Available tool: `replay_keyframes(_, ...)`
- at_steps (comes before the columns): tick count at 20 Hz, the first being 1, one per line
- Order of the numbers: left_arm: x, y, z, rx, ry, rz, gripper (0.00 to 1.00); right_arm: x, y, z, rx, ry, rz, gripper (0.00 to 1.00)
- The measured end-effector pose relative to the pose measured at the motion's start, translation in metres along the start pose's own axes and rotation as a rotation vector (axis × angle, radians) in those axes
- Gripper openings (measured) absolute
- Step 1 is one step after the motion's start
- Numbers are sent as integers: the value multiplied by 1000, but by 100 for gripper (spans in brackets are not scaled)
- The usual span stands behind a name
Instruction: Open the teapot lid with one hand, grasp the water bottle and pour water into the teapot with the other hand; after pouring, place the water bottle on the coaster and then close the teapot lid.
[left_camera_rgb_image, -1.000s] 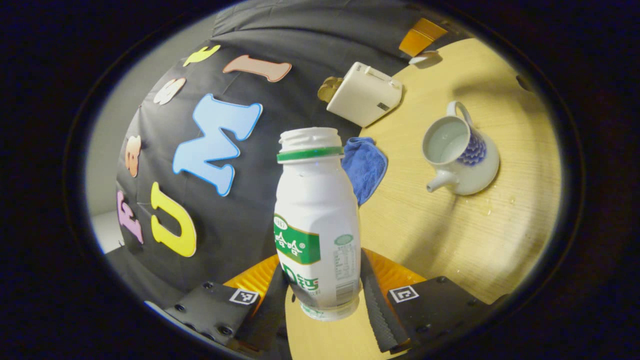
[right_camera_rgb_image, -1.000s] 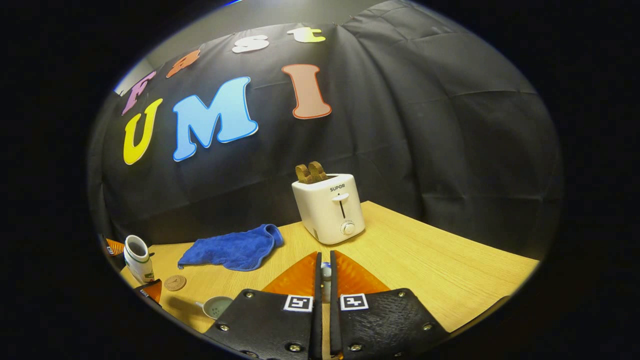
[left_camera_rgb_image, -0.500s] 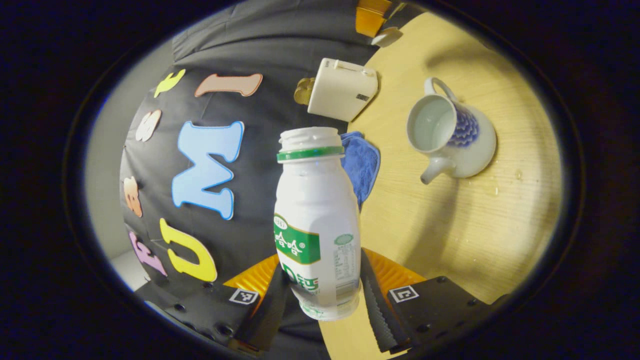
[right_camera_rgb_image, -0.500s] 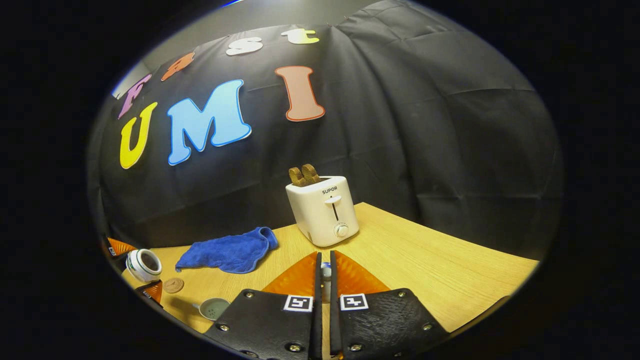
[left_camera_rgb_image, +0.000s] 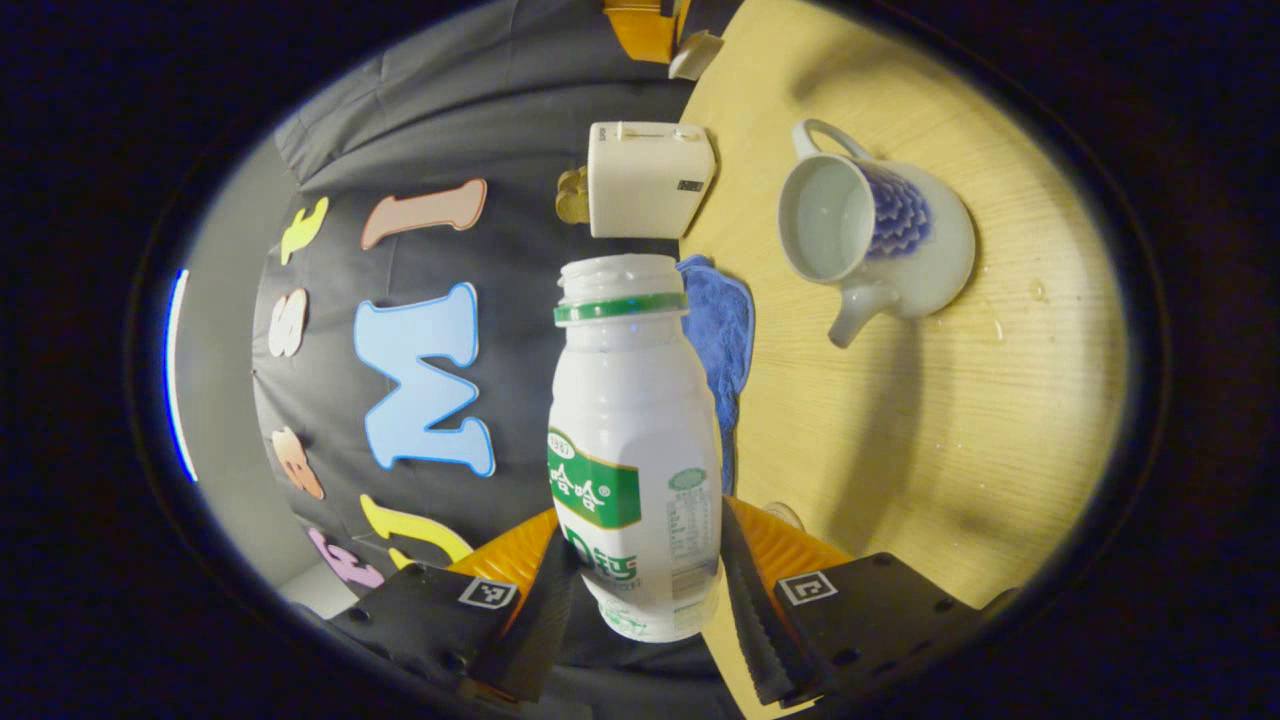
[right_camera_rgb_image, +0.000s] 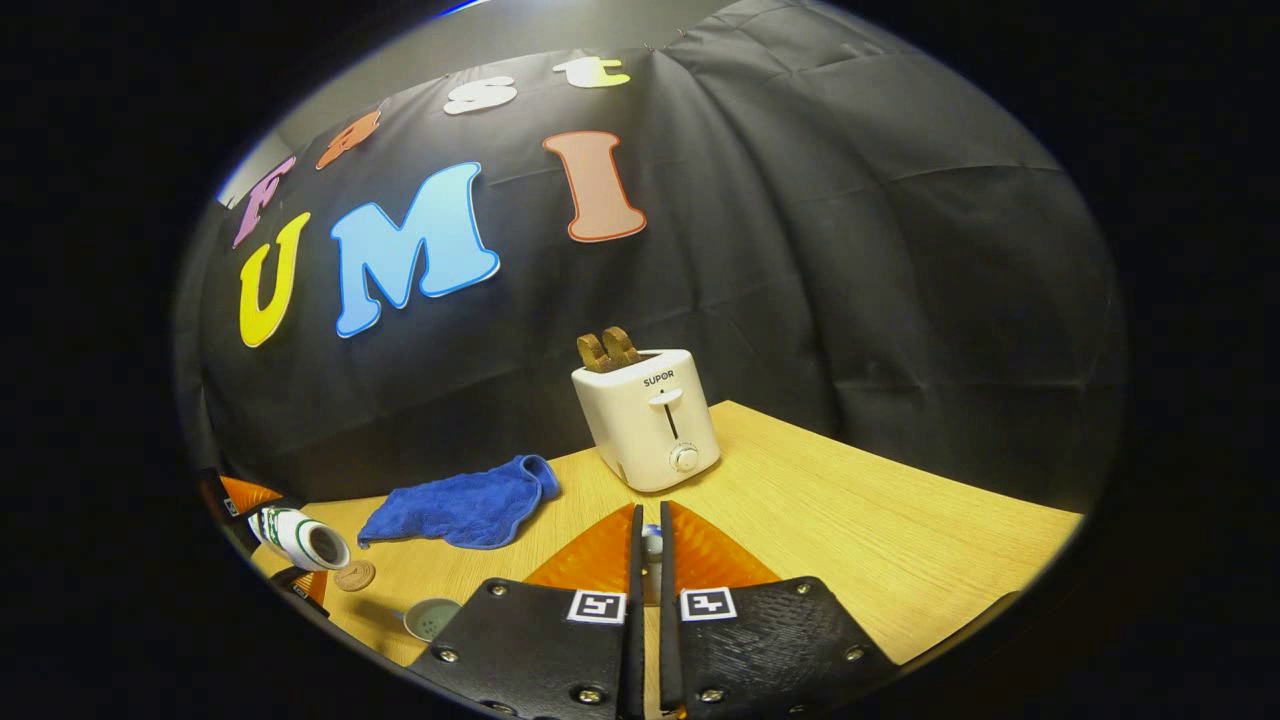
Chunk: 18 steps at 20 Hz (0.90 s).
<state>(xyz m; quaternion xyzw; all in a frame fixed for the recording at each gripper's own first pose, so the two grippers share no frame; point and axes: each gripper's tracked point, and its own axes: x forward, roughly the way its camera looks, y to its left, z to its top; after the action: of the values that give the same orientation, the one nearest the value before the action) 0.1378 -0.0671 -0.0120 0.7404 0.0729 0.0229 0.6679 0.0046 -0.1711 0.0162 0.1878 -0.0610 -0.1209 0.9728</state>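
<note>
Tilted further since the earlier frames: white plastic water bottle with a green neck ring and green label (left_camera_rgb_image: 635, 450), uncapped; in the right gripper view it (right_camera_rgb_image: 298, 537) now lies nearly on its side in the air, mouth turned toward the teapot, where before it stood closer to upright.

Left tongs (left_camera_rgb_image: 645, 590): clamped on the lower body of the bottle, one finger pressing each side.

White ceramic teapot with blue scale pattern (left_camera_rgb_image: 880, 240): stands on the pale wooden worktop (left_camera_rgb_image: 930, 420), lid off, mouth open, interior pale; spout points toward the bottle side, handle away from it. Well apart from the bottle mouth. Small droplets lie on the worktop just beside it. In the right gripper view its open rim (right_camera_rgb_image: 432, 617) shows at the lower left.

Right tongs (right_camera_rgb_image: 648, 560): together but for a narrow slit, gripping a small pale knob, which seems to be the teapot lid; the far view shows a pale lid (left_camera_rgb_image: 697, 55) held at those tongs.

Round brown cork coaster (right_camera_rgb_image: 354, 575): flat on the worktop, near the teapot, below the tilted bottle.

Blue terry cloth (right_camera_rgb_image: 462, 505): crumpled, between coaster and toaster.

White two-slot toaster (right_camera_rgb_image: 648, 418): upright near the wall, brown slices standing up from its slots.
</note>
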Motion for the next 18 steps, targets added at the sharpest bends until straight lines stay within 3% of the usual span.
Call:
replay_keyframes(2, -1, 2, 2, 44, -2, 21, 75, 0, 0, 0, -3, -2, 0, 6)
replay_keyframes(3, -1, 3, 2, 63, -5, 32, 80, 0, 0, 1, -1, -2, 0, 6)
replay_keyframes(11, -1, 7, 7, 172, -28, 67, 80, 0, -1, 0, 2, 1, 2, 6)
replay_keyframes(18, -4, 9, 12, 205, -45, 80, 80, 0, 1, 0, 0, 2, 10, 6)
